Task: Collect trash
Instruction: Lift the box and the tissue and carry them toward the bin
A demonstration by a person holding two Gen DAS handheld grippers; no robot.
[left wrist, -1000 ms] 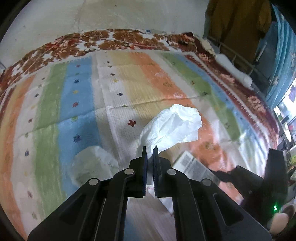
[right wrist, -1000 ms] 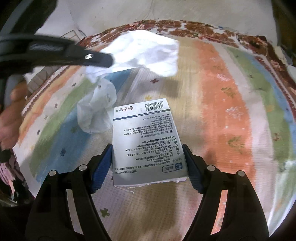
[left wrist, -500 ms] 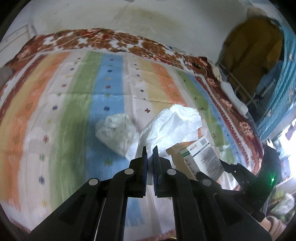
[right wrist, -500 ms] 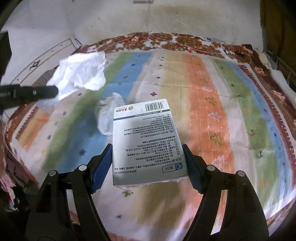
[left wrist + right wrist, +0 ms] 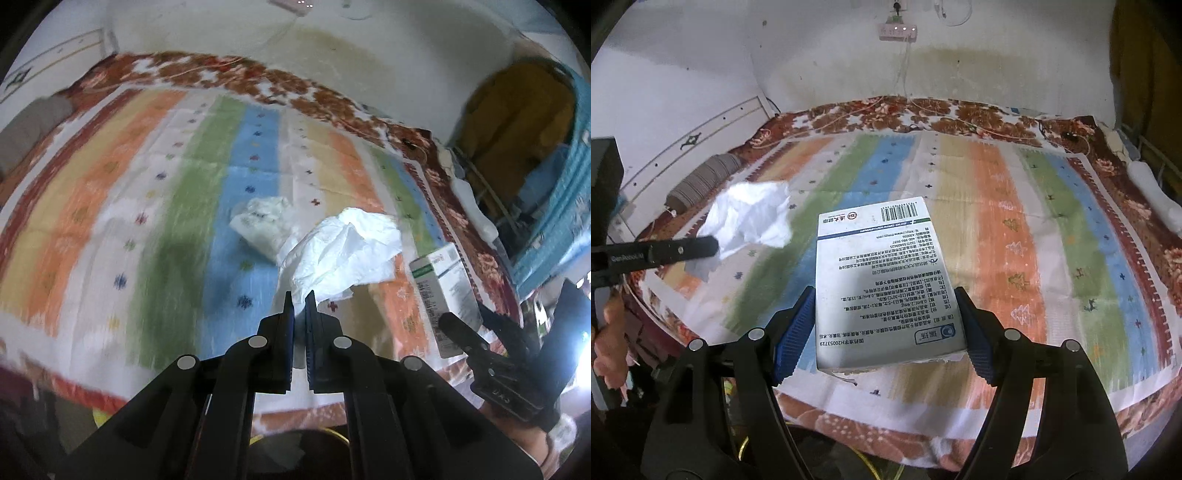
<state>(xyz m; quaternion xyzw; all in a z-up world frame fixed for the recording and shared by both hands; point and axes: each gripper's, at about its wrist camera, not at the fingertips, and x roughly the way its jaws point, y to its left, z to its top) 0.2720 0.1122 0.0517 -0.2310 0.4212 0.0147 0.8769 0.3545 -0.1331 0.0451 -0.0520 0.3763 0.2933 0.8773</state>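
Left wrist view: crumpled plastic bag (image 5: pixel 264 225) on striped bedspread (image 5: pixel 166 206), pillow (image 5: pixel 29 129) far left

Two handheld black grippers with blue-padded fingers

The left gripper (image 5: pixel 300 301) has black angular linkage arms with round silver pivot screws and blue inner pads; seen side-on, its finger bears small white lettering. The right gripper (image 5: pixel 886 325) has the same black frame, silver screws and ridged blue pads (image 5: pixel 796 334). A bare hand (image 5: pixel 609 354) shows, unsleeved.

Striped bedspread (image 5: pixel 177 236) motion-blurred; box (image 5: pixel 882 284) hides crumpled plastic bag (image 5: pixel 264 225) in right view.
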